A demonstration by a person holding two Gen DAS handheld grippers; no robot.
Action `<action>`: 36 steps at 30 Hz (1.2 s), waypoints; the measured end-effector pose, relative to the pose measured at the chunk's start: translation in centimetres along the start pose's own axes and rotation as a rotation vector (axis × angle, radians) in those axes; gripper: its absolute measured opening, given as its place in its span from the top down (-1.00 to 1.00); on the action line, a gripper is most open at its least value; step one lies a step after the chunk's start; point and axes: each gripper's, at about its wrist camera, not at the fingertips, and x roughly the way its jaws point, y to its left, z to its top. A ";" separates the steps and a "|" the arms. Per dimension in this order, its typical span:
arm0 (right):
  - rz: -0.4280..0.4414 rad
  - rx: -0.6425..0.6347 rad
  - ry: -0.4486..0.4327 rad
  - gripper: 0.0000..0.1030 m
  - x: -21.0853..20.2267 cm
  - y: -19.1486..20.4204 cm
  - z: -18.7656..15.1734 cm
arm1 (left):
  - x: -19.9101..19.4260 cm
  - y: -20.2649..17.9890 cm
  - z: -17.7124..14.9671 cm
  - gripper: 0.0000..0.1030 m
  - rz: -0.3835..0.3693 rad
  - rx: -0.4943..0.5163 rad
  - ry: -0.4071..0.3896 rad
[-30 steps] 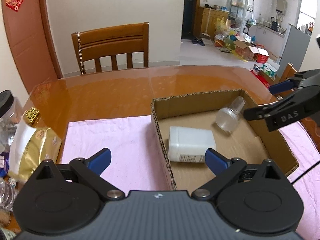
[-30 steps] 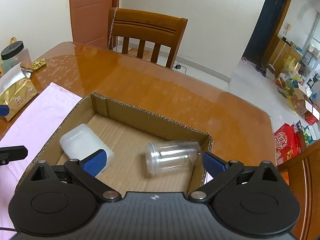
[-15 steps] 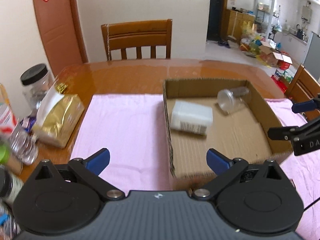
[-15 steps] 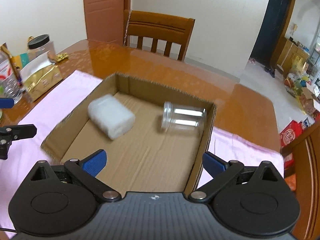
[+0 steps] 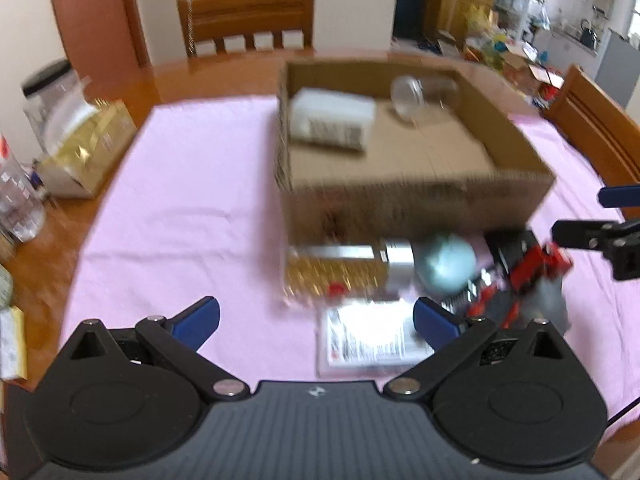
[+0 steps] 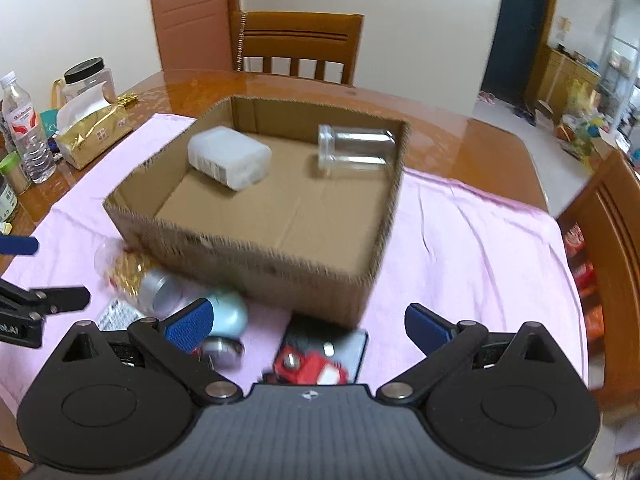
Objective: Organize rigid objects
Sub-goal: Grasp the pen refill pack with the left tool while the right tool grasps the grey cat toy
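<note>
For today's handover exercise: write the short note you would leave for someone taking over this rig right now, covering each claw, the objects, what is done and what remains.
Left claw: open, empty, above the pink cloth.
Right claw: open, empty, near the front of the cardboard box.
Done: white plastic container and clear jar lie on their sides inside the box.
Left: a pile on the cloth in front of the box: gold-filled jar with silver lid, pale blue round object, red toy, flat labelled packet. The images are blurred, so check what each item is before gripping it.
</note>
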 end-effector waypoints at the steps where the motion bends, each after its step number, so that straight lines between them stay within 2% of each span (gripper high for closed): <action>1: -0.012 0.017 0.007 -1.00 -0.1 -0.1 -0.6 | 0.3 -0.2 -0.4 -0.98 -0.011 0.005 0.012; 4: 0.003 0.077 0.030 -1.00 -0.4 -0.6 -2.7 | 1.1 -0.8 -1.5 -0.98 -0.046 0.022 0.036; 10: 0.000 0.112 0.099 -1.00 -0.1 -0.6 -5.2 | 2.6 -2.2 -2.5 -0.98 -0.114 0.053 0.066; 14: -0.011 0.123 0.137 -1.00 0.2 -0.4 -6.2 | 3.5 -2.7 -2.5 -0.98 -0.105 0.065 0.069; 19: -0.015 0.125 0.144 -1.00 0.1 -0.1 -6.3 | 4.5 -2.5 -2.3 -0.99 -0.113 0.066 0.059; 24: -0.007 0.122 0.159 -1.00 0.5 0.1 -6.3 | 4.5 -2.3 -2.5 -0.99 -0.086 0.102 0.057; 27: 0.010 0.112 0.168 -1.00 0.8 0.5 -6.2 | 4.4 -1.2 -2.9 -0.99 -0.046 0.114 0.059; 31: 0.055 0.082 0.170 -1.00 1.2 1.4 -6.1 | 4.4 0.0 -3.0 -0.99 -0.049 0.113 0.058; 36: 0.080 0.037 0.184 -1.00 2.9 2.6 -6.4 | 4.9 -0.1 -2.3 -0.99 -0.061 0.133 0.056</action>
